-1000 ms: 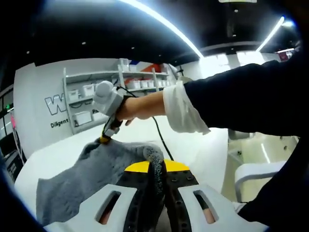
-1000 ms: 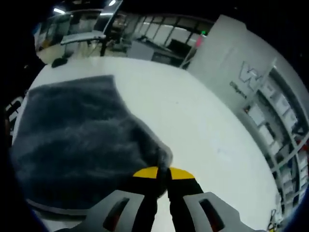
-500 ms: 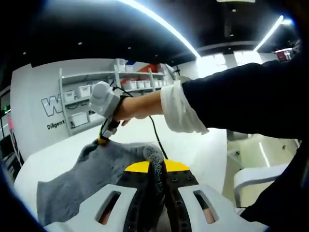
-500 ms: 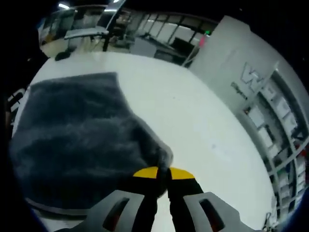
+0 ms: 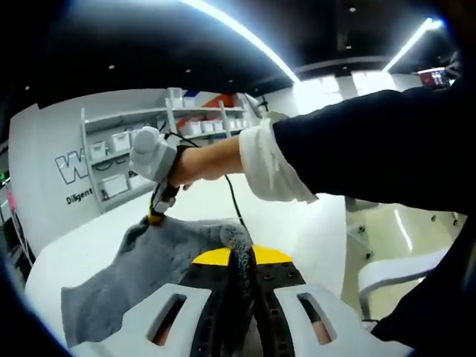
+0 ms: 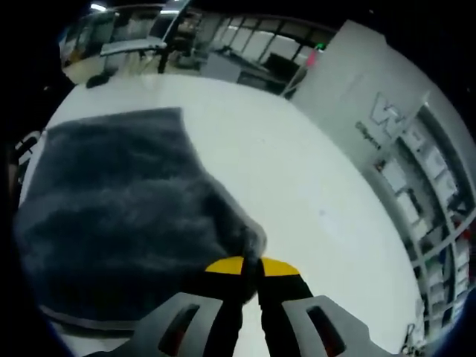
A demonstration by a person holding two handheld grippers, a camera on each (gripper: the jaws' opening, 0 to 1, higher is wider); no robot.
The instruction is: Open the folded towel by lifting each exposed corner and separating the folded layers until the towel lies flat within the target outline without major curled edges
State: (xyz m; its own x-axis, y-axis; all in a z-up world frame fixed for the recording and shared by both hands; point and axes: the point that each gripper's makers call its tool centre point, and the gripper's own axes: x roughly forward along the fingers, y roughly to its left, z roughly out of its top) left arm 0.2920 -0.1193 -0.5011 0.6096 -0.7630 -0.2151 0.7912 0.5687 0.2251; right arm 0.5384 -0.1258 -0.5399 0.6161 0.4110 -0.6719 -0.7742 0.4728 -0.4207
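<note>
Here, both tools grip a grey towel (image 6: 119,201) over a white desk (image 6: 297,186).
Left tool (image 5: 242,256) and right tool (image 6: 251,264) each clamp a towel corner.

In the right gripper view, the right gripper (image 6: 251,269) has its yellow-tipped jaws pinched together on a corner of the grey towel (image 6: 111,216). The towel spreads away to the left over the white counter (image 6: 297,186), one straight edge running toward the far side, shelves (image 6: 439,223) standing beyond
</note>
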